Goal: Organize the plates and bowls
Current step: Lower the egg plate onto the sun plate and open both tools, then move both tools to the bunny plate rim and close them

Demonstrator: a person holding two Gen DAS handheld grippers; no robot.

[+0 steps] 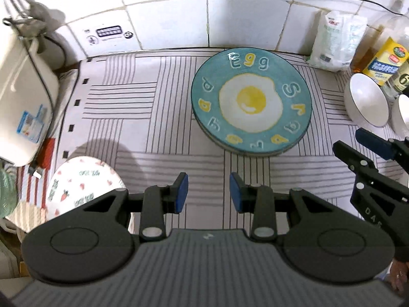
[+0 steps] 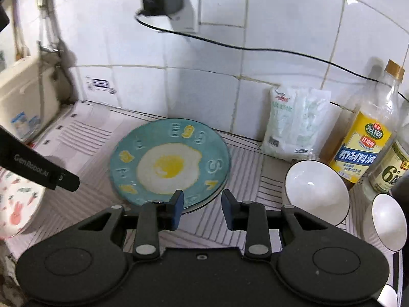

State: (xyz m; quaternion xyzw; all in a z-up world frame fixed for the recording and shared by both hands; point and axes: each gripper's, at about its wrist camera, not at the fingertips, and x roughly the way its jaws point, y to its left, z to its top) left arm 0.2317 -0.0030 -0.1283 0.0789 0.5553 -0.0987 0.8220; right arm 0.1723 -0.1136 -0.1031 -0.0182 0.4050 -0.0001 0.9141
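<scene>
With both my left gripper point(image 1: 208, 194) and right gripper point(image 2: 202, 208) empty, jaws spread, just short of the egg plate point(image 1: 251, 101) mid-desk, I judge I'm between picks; next, gather the bowls point(image 2: 317, 186) right of it.

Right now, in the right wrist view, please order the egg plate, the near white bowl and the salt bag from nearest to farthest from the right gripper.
1. Egg plate: just ahead of the right gripper, slightly left.
2. White bowl: to the right.
3. Salt bag: against the wall, behind the bowl.
</scene>
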